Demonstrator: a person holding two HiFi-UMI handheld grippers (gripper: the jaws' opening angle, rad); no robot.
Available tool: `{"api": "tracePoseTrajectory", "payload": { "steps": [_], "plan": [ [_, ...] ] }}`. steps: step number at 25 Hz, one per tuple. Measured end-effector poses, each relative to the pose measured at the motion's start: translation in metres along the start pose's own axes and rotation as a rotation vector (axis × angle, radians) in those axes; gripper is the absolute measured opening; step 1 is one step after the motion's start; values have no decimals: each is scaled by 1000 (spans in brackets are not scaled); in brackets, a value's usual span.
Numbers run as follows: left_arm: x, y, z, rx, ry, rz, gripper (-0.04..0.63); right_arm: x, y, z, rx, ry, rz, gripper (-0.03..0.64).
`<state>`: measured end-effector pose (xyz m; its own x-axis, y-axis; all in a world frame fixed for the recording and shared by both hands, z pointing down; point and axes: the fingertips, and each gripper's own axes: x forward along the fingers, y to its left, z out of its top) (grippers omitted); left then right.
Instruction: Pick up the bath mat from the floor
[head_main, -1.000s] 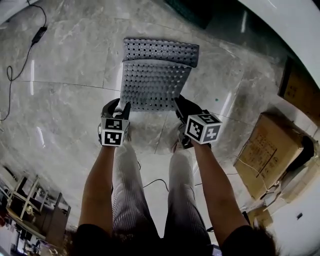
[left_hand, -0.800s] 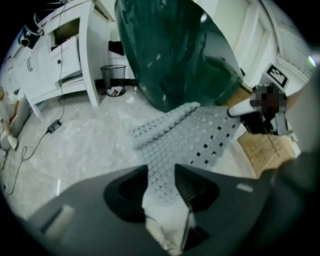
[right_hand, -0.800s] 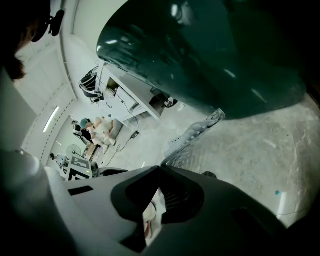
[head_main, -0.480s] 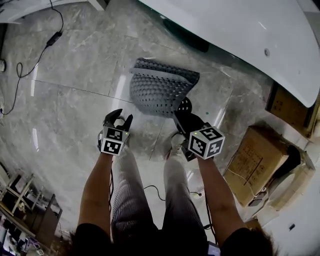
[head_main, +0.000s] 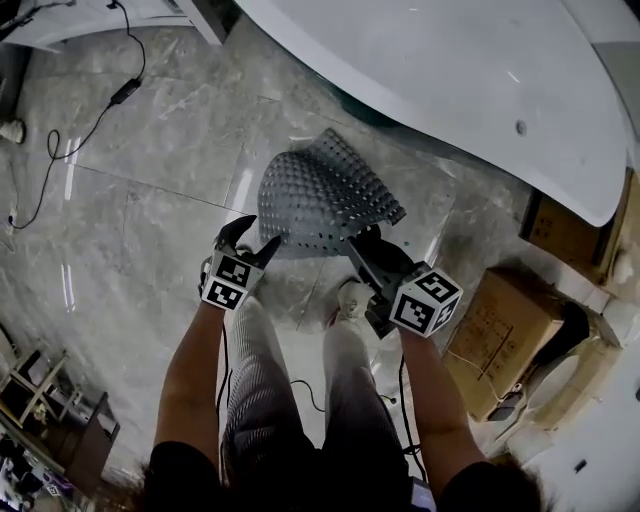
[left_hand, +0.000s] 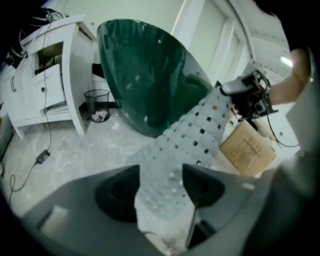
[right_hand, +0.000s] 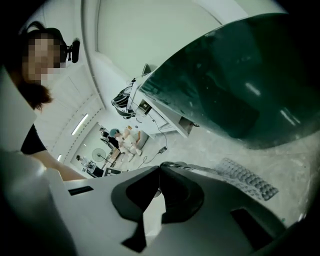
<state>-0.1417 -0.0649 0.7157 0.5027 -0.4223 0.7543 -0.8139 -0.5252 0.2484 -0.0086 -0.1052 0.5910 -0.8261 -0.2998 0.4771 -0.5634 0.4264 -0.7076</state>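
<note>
The grey perforated bath mat (head_main: 320, 195) hangs off the floor, bulged into a dome between both grippers. My right gripper (head_main: 362, 240) is shut on its near right edge. In the right gripper view a thin pale sliver of mat sits pinched in that gripper (right_hand: 160, 185), and the studded mat (right_hand: 247, 179) trails to the right. My left gripper (head_main: 255, 232) has just been opening and its jaws stand wide apart. In the left gripper view the mat (left_hand: 195, 140) lies face up in the gap of that gripper (left_hand: 161, 180) and stretches away to the right gripper (left_hand: 245, 95).
A white bathtub (head_main: 480, 80) looms just beyond the mat. Cardboard boxes (head_main: 500, 330) stand at the right. A black cable (head_main: 90, 120) runs over the marble floor at the left. The person's shoes (head_main: 345, 295) are below the mat. A white cabinet (left_hand: 45, 80) and a bin (left_hand: 97, 100) stand farther off.
Both grippers have risen and the mat has come off the floor with them, bending from a flat fold into a dome. The left jaws now stand wider apart.
</note>
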Motion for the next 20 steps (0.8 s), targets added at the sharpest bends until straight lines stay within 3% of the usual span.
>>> {"api": "tracePoseTrajectory", "payload": {
  "steps": [5,15,20],
  "plan": [
    [-9,-2,12,66,-15,-71,318,-15,6,24,-13,-33,-1,6],
    [-20,-41,72,405,-84,-209,373,-31,58,68,-73,-35,96,6],
    [-31,-55,97,532,-106,-285,399,-44,80,83,-119,-16,131,6]
  ]
}}
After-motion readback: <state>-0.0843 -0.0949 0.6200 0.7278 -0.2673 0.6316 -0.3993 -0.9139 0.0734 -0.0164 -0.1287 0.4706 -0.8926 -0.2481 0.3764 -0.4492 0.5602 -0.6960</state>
